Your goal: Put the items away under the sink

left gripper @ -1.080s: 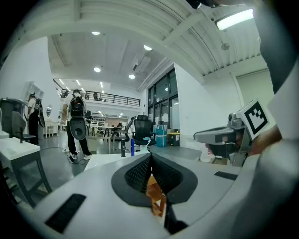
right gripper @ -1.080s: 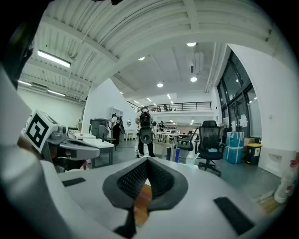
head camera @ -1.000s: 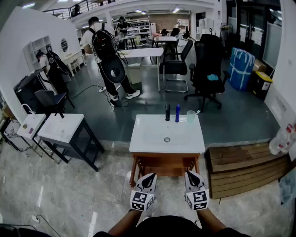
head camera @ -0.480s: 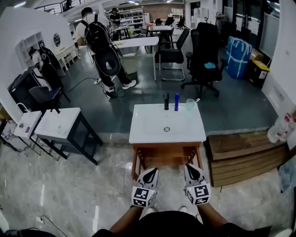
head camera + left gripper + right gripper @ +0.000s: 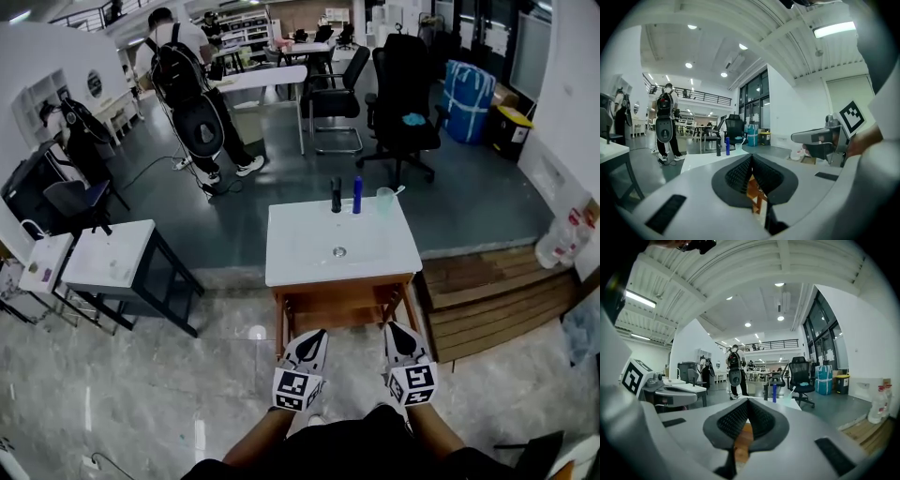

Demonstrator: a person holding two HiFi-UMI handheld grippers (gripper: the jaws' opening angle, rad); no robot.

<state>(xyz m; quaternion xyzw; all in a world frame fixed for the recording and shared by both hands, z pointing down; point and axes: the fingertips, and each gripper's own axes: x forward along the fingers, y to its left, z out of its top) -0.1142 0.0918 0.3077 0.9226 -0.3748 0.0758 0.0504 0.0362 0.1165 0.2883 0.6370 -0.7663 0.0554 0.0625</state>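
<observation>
Fingers pressed together and gripping nothing, the left gripper and the right gripper hover side by side just in front of the sink, both aimed at the wooden cabinet beneath it.

The job looks barely begun. All three items stand in a row along the sink's far edge: a black bottle, a blue bottle just beside it, and a clear cup at the right end (something thin leans out of it, too small to identify). None has been lifted, and as far as the head view shows, the open shelf under the sink holds nothing. Each item has yet to be picked up and carried down.

The sink's white top is otherwise bare around its drain. It stands alone on a pale stone-patterned floor, with a small white table to its left and a low wooden platform to its right. Beyond the sink, a large office space opens out, with office chairs, a blue bundle, and a person with a backpack standing well apart.
</observation>
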